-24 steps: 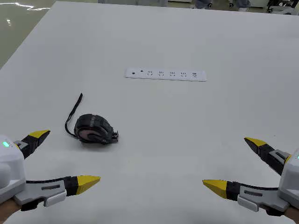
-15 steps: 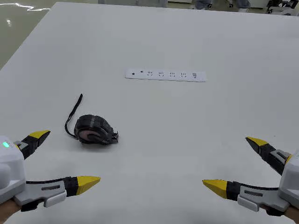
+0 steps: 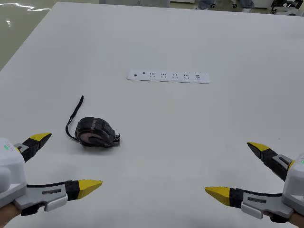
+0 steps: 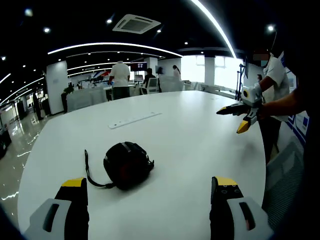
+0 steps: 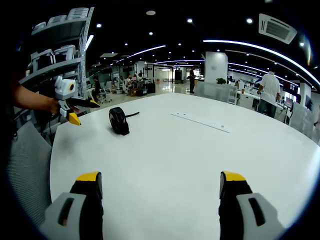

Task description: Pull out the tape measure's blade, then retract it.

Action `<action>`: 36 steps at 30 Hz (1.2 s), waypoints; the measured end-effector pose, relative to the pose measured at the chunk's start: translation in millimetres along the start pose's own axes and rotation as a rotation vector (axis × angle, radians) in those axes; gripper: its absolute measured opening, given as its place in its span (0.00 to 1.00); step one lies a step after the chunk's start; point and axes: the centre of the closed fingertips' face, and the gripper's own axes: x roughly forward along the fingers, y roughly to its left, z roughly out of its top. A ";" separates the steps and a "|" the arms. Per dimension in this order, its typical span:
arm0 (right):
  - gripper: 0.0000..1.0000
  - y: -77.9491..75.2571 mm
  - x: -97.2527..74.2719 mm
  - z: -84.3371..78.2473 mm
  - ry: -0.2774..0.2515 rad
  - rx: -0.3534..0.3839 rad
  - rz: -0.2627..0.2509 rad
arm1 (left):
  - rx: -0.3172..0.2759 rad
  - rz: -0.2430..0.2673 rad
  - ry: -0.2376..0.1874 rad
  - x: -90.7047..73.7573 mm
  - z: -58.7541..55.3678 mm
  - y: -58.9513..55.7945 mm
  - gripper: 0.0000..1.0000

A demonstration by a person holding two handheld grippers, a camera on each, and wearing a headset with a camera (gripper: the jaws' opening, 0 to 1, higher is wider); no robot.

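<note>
A black tape measure [image 3: 95, 132] lies on its side on the white table, its black wrist strap [image 3: 73, 116] curling away to the upper left. Its blade is fully in, with the hook at the case's right side. My left gripper [image 3: 66, 159] hovers open near the table's front left, just short of the tape measure [image 4: 126, 164]. My right gripper [image 3: 234, 168] hangs open at the front right, far from the tape measure [image 5: 119, 120]. Nothing sits between either pair of yellow-tipped fingers.
A white power strip [image 3: 168, 76] lies flat beyond the tape measure, mid-table. The white table [image 3: 199, 123] is broad, its left edge [image 3: 26, 40] bordering a glossy floor. People stand in the room behind, far from the work.
The right gripper has drifted slightly down and toward me. The tape measure and left gripper hold their places.
</note>
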 end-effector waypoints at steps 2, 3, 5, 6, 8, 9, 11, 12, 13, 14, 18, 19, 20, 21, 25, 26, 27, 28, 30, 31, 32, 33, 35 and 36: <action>1.00 0.1 0.3 -0.7 0.002 0.001 0.001 | 0.000 0.000 0.000 0.2 0.0 0.3 1.00; 1.00 0.3 0.4 -0.8 0.004 0.001 0.003 | 0.001 0.000 0.000 0.3 0.2 0.5 1.00; 1.00 0.5 0.9 -0.8 0.004 0.004 0.006 | 0.000 -0.001 0.001 0.6 -0.1 0.6 1.00; 1.00 0.1 1.2 -0.8 0.004 0.004 0.004 | 0.002 -0.001 0.002 0.8 -0.3 0.8 1.00; 1.00 -1.0 1.1 -0.8 0.003 0.006 0.001 | 0.002 -0.004 0.002 0.9 0.0 0.6 1.00; 1.00 -1.3 1.1 -1.0 0.003 0.007 0.000 | 0.002 -0.005 0.003 1.0 0.0 0.5 1.00; 1.00 -1.5 1.1 -1.9 0.007 0.008 0.001 | 0.005 -0.006 0.005 1.3 -0.2 0.7 1.00; 1.00 -1.6 1.2 -2.0 0.006 0.010 0.001 | 0.005 -0.007 0.005 1.4 -0.1 0.7 1.00; 1.00 -1.7 1.0 -2.0 0.005 0.008 0.001 | 0.006 -0.007 0.004 1.5 0.1 1.1 1.00; 1.00 -1.6 1.1 -1.8 0.003 0.008 0.002 | 0.006 -0.007 0.005 1.7 0.2 1.4 1.00; 1.00 -2.5 2.1 -1.9 0.003 0.011 0.004 | 0.011 -0.012 0.009 2.6 0.4 1.8 1.00; 1.00 -2.6 2.1 -2.0 0.003 0.011 0.004 | 0.011 -0.012 0.009 2.7 0.4 1.9 1.00; 1.00 -2.6 2.2 -2.0 0.003 0.011 0.004 | 0.011 -0.012 0.010 2.7 0.4 1.9 1.00; 1.00 -2.6 2.2 -2.1 0.003 0.011 0.004 | 0.012 -0.013 0.010 2.7 0.5 1.9 1.00; 1.00 -2.7 2.5 -2.3 0.004 0.013 0.005 | 0.013 -0.014 0.010 2.8 0.7 2.1 1.00; 1.00 -2.7 2.6 -2.4 0.004 0.013 0.006 | 0.013 -0.014 0.010 2.9 0.7 2.2 1.00; 1.00 -2.5 5.4 -3.7 0.015 0.012 0.018 | 0.022 -0.019 0.019 4.0 0.8 5.4 1.00; 1.00 -2.6 6.1 -3.6 0.016 0.014 0.021 | 0.023 -0.020 0.021 4.3 0.6 6.0 1.00; 1.00 -2.1 7.0 -3.7 0.019 0.012 0.029 | 0.024 -0.023 0.024 4.8 0.3 6.6 1.00; 1.00 -2.1 7.7 -3.8 0.021 0.011 0.032 | 0.025 -0.026 0.025 5.2 0.3 6.9 1.00; 1.00 -2.4 8.2 -3.8 0.022 0.007 0.033 | 0.025 -0.027 0.026 5.5 0.3 7.2 1.00; 1.00 -2.5 8.6 -3.6 0.023 0.005 0.035 | 0.027 -0.028 0.027 5.8 0.2 7.6 1.00; 1.00 -2.8 9.7 -3.1 0.024 0.005 0.041 | 0.027 -0.033 0.031 6.7 0.1 8.3 1.00; 1.00 -3.0 10.4 -3.0 0.025 0.002 0.044 | 0.027 -0.037 0.034 7.3 -0.2 8.3 1.00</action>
